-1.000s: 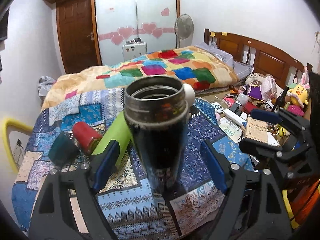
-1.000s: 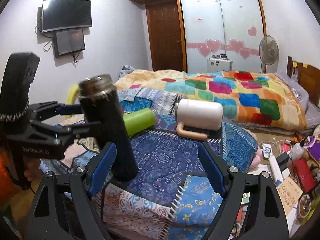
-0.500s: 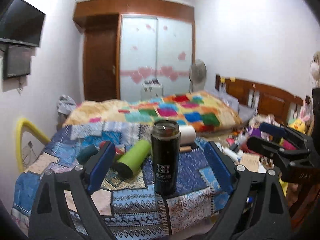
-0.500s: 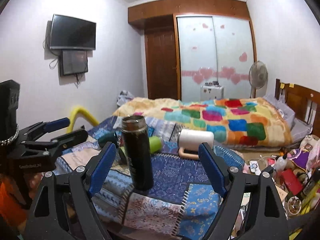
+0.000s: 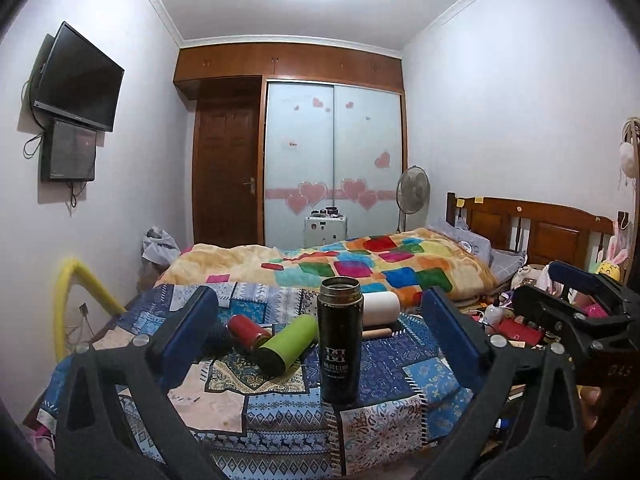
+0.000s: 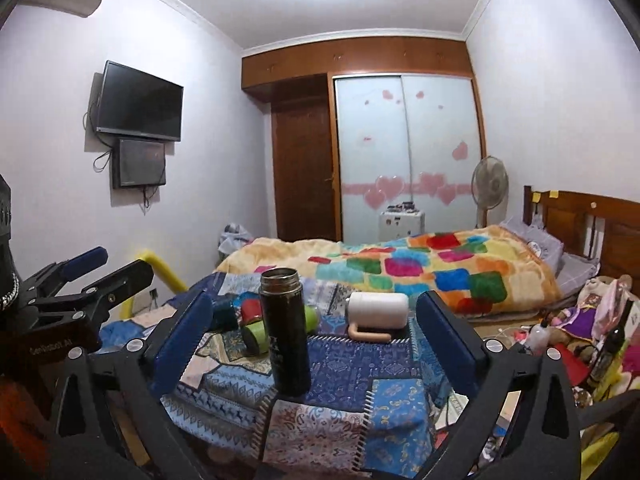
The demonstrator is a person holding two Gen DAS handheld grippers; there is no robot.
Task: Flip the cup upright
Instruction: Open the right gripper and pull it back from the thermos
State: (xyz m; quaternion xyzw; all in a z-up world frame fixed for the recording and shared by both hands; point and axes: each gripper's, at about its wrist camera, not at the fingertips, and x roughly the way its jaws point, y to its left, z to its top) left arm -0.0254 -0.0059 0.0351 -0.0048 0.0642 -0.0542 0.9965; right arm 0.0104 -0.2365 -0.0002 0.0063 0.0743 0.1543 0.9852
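From my left gripper (image 5: 320, 344), its blue pads wide apart and holding nothing, the black cup (image 5: 340, 340) stands upright straight ahead between the fingers, mouth up, on the patchwork cloth (image 5: 384, 376) over the desk. My right gripper (image 6: 312, 336) is likewise spread and empty, with the cup ahead and slightly left. I judge the flip done, so both hang clear to avoid nudging it. The cup is a tall, glossy cylinder with a metal rim (tippy on soft fabric); beyond it lie a green tumbler (image 5: 286, 344) and white mug (image 6: 378, 310) on their sides.

Teal cup (image 5: 216, 334) behind left tongs (image 5: 320, 344)
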